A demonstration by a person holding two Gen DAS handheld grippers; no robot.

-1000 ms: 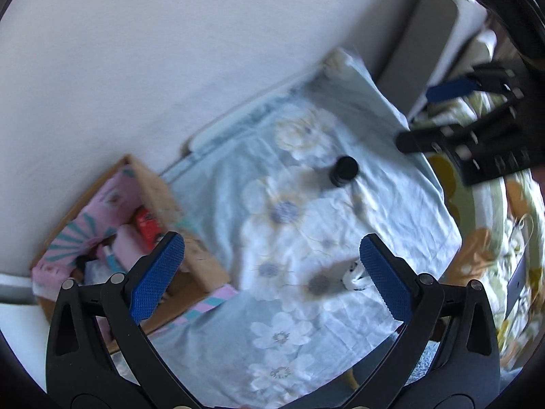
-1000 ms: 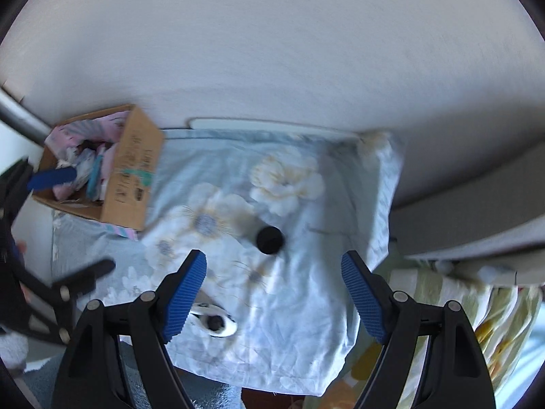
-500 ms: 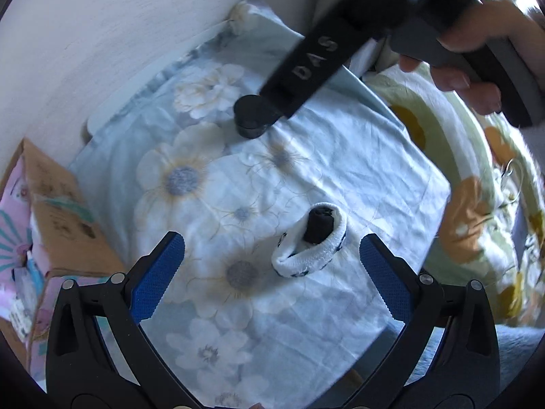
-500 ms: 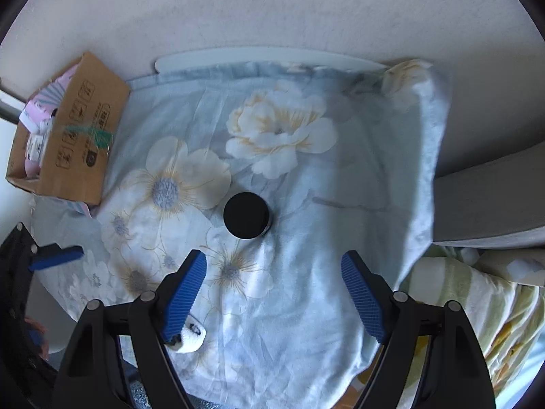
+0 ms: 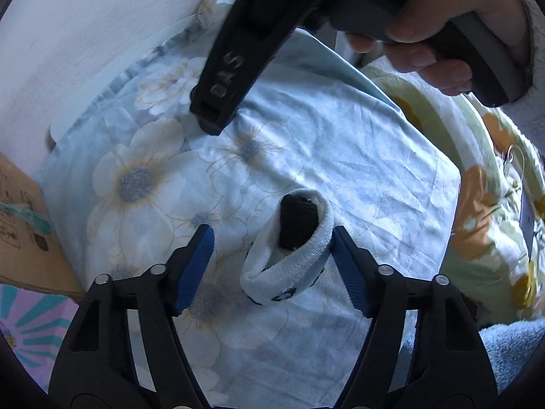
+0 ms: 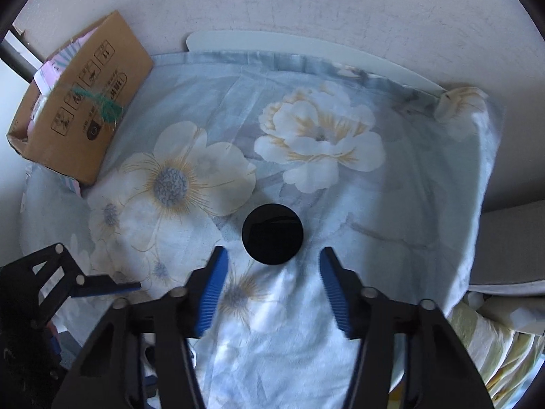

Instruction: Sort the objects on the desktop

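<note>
**Two items still on the cloth, neither gripped**

At far left, the cardboard box already holds some items. My left gripper is spread around the rolled white sock, not clenched. My right gripper is spread just short of the black round lid. Nothing obstructs either approach on the floral sheet.
</note>
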